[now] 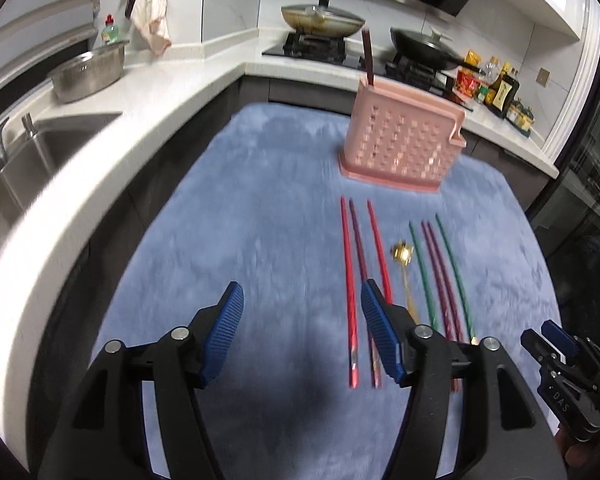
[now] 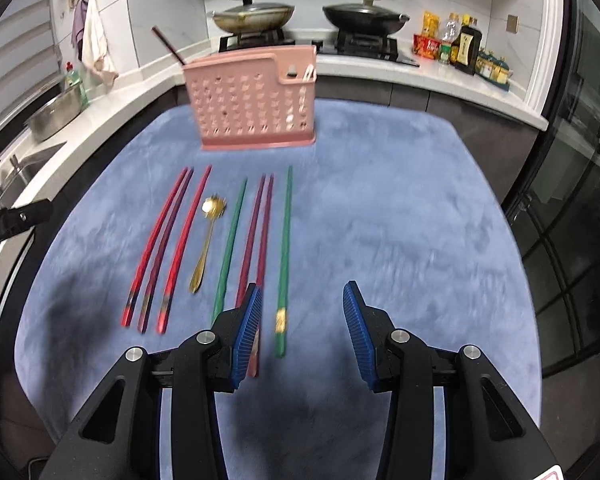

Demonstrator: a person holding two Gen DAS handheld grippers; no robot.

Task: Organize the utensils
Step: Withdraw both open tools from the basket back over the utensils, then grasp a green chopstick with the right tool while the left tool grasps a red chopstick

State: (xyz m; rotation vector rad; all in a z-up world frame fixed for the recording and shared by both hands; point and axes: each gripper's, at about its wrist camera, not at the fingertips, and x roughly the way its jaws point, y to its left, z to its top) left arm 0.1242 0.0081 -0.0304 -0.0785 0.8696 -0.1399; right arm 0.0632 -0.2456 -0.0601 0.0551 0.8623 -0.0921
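Observation:
A pink perforated utensil holder (image 1: 402,142) (image 2: 256,104) stands at the far side of a blue mat (image 1: 260,208) (image 2: 380,220), with one dark chopstick (image 1: 367,56) (image 2: 168,46) in it. Several red, purple and green chopsticks (image 1: 350,280) (image 2: 286,248) and a gold spoon (image 1: 405,256) (image 2: 206,236) lie in a row before it. My left gripper (image 1: 302,300) is open, above the mat left of the row. My right gripper (image 2: 300,300) is open, above the near end of the rightmost green chopstick. The right gripper also shows in the left wrist view (image 1: 542,338).
A white counter (image 1: 100,148) wraps around the mat, with a sink (image 1: 28,160) and a steel bowl (image 1: 88,74) at left. Two lidded woks (image 2: 252,14) sit on the stove behind. Bottles and jars (image 2: 460,46) stand at the back right. A glass door (image 2: 572,220) is at right.

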